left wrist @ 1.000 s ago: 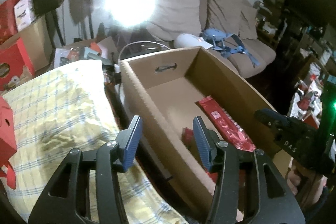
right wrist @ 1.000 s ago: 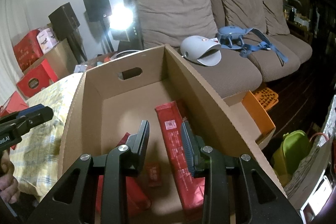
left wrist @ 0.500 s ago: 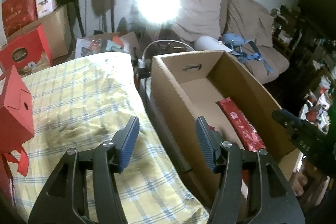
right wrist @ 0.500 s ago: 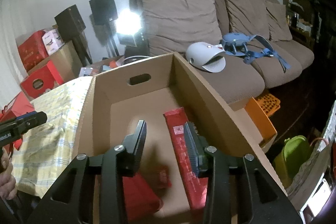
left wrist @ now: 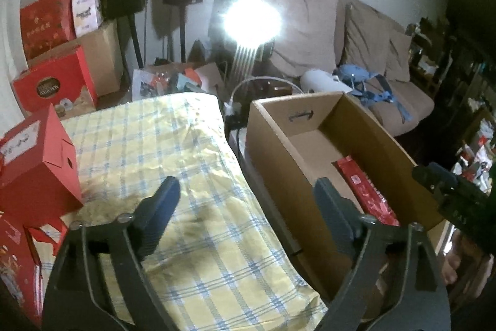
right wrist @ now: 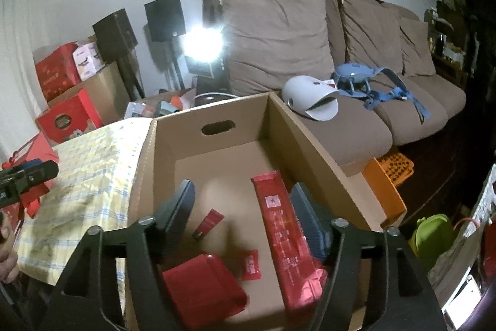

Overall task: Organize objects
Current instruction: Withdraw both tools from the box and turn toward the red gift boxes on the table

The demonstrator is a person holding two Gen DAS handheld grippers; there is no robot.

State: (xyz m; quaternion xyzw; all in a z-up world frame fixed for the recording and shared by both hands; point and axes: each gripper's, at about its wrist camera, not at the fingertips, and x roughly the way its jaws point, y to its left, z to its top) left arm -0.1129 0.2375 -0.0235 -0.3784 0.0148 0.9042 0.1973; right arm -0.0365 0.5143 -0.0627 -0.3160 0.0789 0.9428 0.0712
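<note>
Off to the left of the left hand-held gripper [left wrist: 245,207], whose empty jaws have just been opening wide, the red gift box [left wrist: 37,163] is sitting on the checked desk [left wrist: 161,145]; the right hand-held gripper [right wrist: 243,207], also just opened and empty, is hovering over the cardboard box [right wrist: 279,120].

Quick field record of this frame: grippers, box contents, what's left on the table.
left gripper: open, jaws just widened, nothing between, over checked tablecloth
right gripper: open, jaws just widened, empty, over cardboard box
box contents: long red packet, red pouch, two small red sachets
table: red gift box at left edge
</note>
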